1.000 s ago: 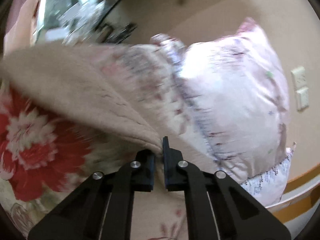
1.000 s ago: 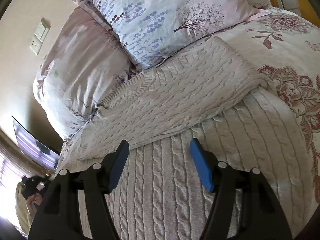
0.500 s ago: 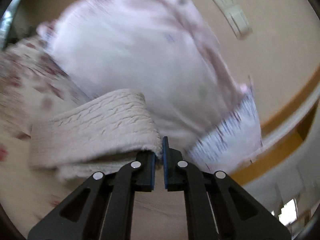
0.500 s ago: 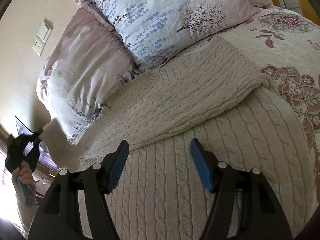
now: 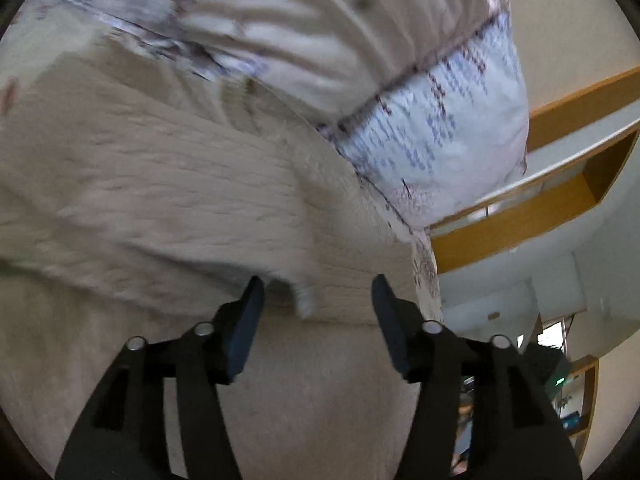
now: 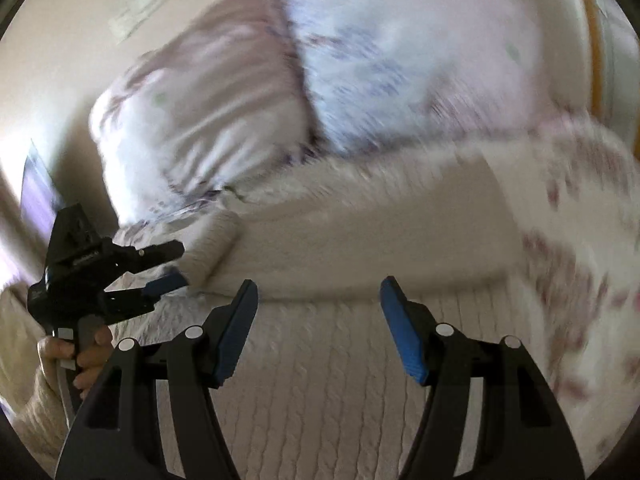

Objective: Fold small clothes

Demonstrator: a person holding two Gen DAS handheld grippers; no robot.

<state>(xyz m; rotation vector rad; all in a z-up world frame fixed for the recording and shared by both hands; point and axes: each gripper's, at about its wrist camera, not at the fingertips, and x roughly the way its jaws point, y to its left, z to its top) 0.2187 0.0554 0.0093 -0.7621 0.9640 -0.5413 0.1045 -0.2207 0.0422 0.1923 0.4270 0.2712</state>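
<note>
The left claw [image 5: 316, 308] is opening just off the sleeve [image 5: 160, 200] at 12 o'clock, the right claw [image 6: 318, 320] is spread, and the sleeve could flop back unfolded.

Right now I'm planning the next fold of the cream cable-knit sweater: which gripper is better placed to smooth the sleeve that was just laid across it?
Left. The left gripper sits at the sleeve's cuff, jaws opening; the right gripper hovers open over the sweater.
</note>
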